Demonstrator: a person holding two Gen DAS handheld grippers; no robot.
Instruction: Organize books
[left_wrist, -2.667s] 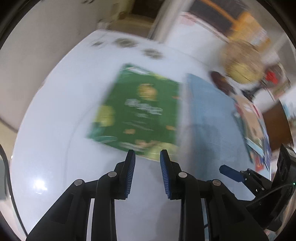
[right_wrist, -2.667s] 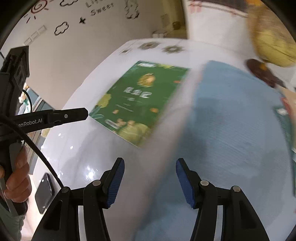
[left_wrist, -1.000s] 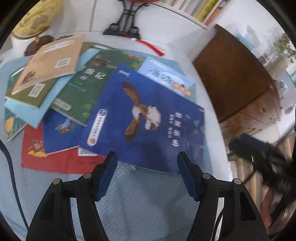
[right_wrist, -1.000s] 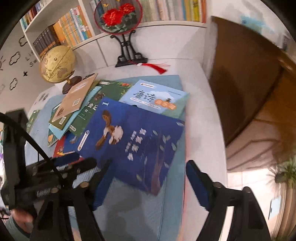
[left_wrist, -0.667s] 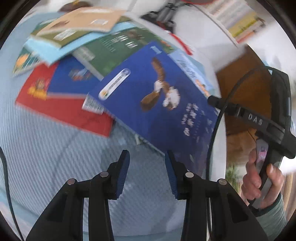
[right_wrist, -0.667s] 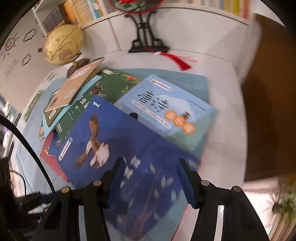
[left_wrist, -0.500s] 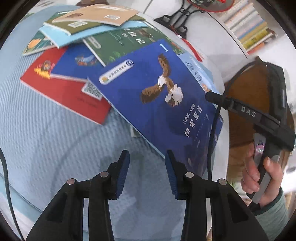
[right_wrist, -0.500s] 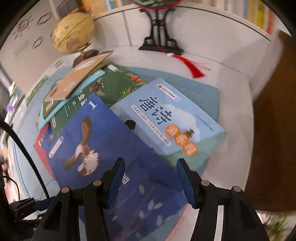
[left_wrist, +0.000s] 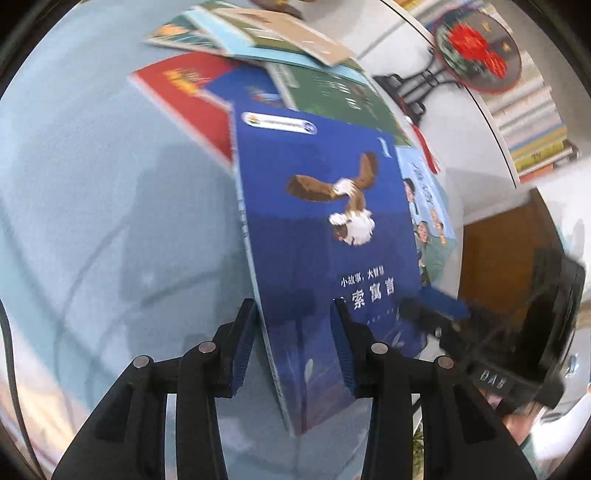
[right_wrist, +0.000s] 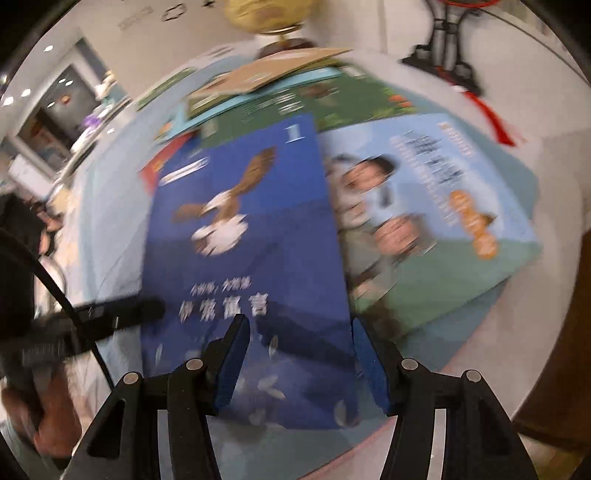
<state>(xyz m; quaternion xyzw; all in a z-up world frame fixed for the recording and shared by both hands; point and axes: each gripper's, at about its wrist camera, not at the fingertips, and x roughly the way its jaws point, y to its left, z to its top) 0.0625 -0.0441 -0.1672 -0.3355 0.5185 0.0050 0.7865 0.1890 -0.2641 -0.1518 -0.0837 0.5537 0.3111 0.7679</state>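
Note:
A dark blue book with an eagle on its cover (left_wrist: 332, 206) (right_wrist: 240, 240) lies on top of a spread of books on a pale blue mat (left_wrist: 92, 203). My left gripper (left_wrist: 293, 341) hangs low over the book's near left corner. The page edge runs between its fingers, and the pads stand apart from it. My right gripper (right_wrist: 299, 354) is open over the book's near edge, with the cover under the gap. One of its fingers (left_wrist: 443, 299) shows at the book's right side in the left wrist view. The right wrist view is blurred.
A light blue book (right_wrist: 443, 206) lies partly under the blue one on the right. Green (left_wrist: 340, 96) and red (left_wrist: 184, 88) books and a tan one lie beyond. A red fan ornament on a black stand (left_wrist: 476, 55), a globe (right_wrist: 266, 14) and a brown cabinet (left_wrist: 506, 251) border the mat.
Both grippers have come down close to the blue book and rolled. Their jaws are narrower than a second ago. The left one now straddles the book's left edge.

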